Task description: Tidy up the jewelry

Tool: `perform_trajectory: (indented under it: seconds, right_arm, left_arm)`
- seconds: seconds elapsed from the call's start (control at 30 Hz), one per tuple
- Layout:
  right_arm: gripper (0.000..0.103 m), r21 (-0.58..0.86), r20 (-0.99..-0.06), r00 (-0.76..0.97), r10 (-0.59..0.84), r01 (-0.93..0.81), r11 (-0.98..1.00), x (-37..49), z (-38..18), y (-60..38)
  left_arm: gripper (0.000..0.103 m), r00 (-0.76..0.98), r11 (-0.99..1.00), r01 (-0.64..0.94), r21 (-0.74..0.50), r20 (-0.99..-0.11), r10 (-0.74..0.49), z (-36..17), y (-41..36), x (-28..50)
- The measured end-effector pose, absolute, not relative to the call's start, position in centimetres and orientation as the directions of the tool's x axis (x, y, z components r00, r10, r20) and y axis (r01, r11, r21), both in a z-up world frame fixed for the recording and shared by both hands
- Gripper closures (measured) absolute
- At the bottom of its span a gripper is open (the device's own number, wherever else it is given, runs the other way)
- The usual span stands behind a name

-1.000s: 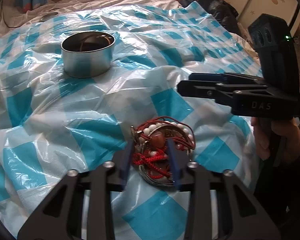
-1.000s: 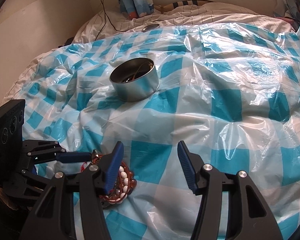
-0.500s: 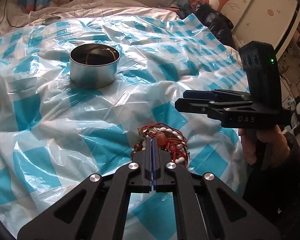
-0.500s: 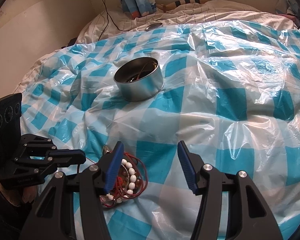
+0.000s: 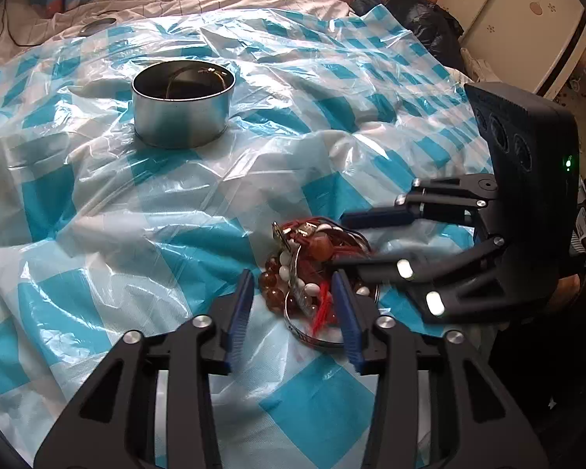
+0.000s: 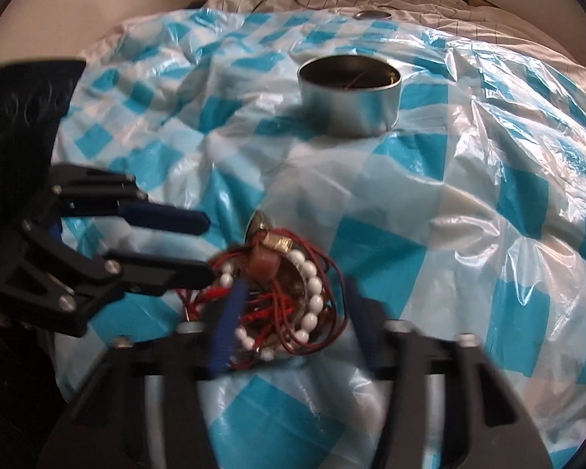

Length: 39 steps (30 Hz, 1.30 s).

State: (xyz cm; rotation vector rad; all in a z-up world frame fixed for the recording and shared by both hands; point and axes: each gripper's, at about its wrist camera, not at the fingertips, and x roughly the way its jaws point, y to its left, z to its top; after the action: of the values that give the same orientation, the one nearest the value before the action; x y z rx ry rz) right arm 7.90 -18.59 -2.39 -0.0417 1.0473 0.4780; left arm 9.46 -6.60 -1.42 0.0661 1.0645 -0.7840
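- The bed point(image 5: 222, 4) carries everything here; a blue-and-white checked plastic sheet point(image 5: 97, 211) is spread over it, probably to give small pieces a smooth, bright ground where they stay easy to spot.
- The metal tin point(image 5: 183, 109) stands upright on the sheet at the far side, its mouth open and something thin already lying inside. It looks like the place the jewelry is meant to end up, well apart from the pile.
- The right hand-held gripper point(image 6: 289, 312) comes in from the right of the left wrist view, tilted down toward the sheet. Its jaws have just been closing, and in its own blurred view they straddle the near part of the pile; I cannot tell whether the pads press on anything yet.
- The left hand-held gripper point(image 5: 293, 305) points steeply down at the near edge of the pile. Its jaws have just been opening and now stand apart, with beads and a thin metal bangle between them but no pad pressing on them.
- The jewelry pile point(image 5: 312, 269) lies on the sheet near both grippers: amber beads, white beads, red cord and the bangle tangled together. The tangle is likely why two grippers work it at once, one to steady and one to pull a piece free.
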Motion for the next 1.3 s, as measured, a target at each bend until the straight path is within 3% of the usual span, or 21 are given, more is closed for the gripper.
perform_trajectory:
  seconds: [0.07, 0.1, 0.2, 0.33, 0.47, 0.63, 1.03, 1.07, 1.1, 1.13, 1.17, 1.27, 1.3]
  right_arm:
    - [0.077, 0.211, -0.832, 0.409, 0.376, -0.392, 0.895, 8.0, -2.2, -19.0]
    - [0.086, 0.211, -0.829, 0.415, 0.375, -0.389, 0.897, 8.0, -2.1, -19.1]
    - [0.087, 0.241, -0.819, 0.414, 0.398, -0.382, 0.892, 8.1, -2.0, -19.4]
    - [0.091, 0.246, -0.802, 0.437, 0.408, -0.381, 0.891, 8.0, -1.4, -19.5]
    - [0.097, 0.306, -0.766, 0.477, 0.432, -0.321, 0.896, 8.3, -0.6, -21.4]
    - [0.098, 0.341, -0.746, 0.487, 0.454, -0.305, 0.889, 8.4, -0.2, -22.1]
    - [0.097, 0.370, -0.746, 0.432, 0.506, -0.364, 0.855, 8.2, -0.6, -20.7]
    - [0.086, 0.357, -0.749, 0.427, 0.508, -0.386, 0.851, 7.9, -0.5, -20.2]
    - [0.054, 0.333, -0.755, 0.430, 0.496, -0.399, 0.854, 7.6, -0.4, -19.8]
    - [0.042, 0.298, -0.758, 0.444, 0.478, -0.415, 0.859, 7.3, -0.2, -19.4]
    - [0.038, 0.261, -0.755, 0.458, 0.469, -0.446, 0.856, 6.9, 0.1, -18.9]
    - [0.039, 0.230, -0.779, 0.428, 0.459, -0.486, 0.843, 6.7, -0.6, -17.8]
    - [0.049, 0.215, -0.794, 0.420, 0.440, -0.483, 0.849, 6.8, -1.0, -17.6]
  left_arm:
    - [0.057, 0.228, 0.729, 0.611, -0.307, -0.814, -0.534, -1.7, -6.9, 9.4]
    - [0.057, 0.216, 0.727, 0.615, -0.306, -0.821, -0.528, -1.9, -7.0, 9.3]
    - [0.056, 0.187, 0.714, 0.632, -0.300, -0.836, -0.517, -2.4, -7.5, 8.9]
    - [0.086, 0.176, 0.703, 0.631, -0.327, -0.823, -0.541, -2.2, -7.1, 8.9]
    - [0.096, 0.231, 0.716, 0.611, -0.339, -0.788, -0.570, -1.1, -6.0, 9.4]
    - [0.099, 0.297, 0.723, 0.568, -0.394, -0.721, -0.626, 0.5, -4.0, 10.2]
    - [0.099, 0.324, 0.740, 0.530, -0.414, -0.707, -0.628, 0.7, -3.0, 11.0]
    - [0.099, 0.330, 0.743, 0.523, -0.418, -0.704, -0.629, 0.7, -2.9, 11.1]
    - [0.099, 0.337, 0.746, 0.513, -0.425, -0.700, -0.630, 0.8, -2.6, 11.3]
    - [0.099, 0.341, 0.747, 0.508, -0.429, -0.696, -0.632, 0.8, -2.4, 11.3]
    - [0.099, 0.349, 0.744, 0.504, -0.439, -0.684, -0.640, 1.0, -2.2, 11.4]
    - [0.099, 0.356, 0.728, 0.502, -0.468, -0.655, -0.667, 1.4, -1.7, 11.4]
    - [0.099, 0.358, 0.723, 0.502, -0.475, -0.647, -0.673, 1.5, -1.6, 11.4]
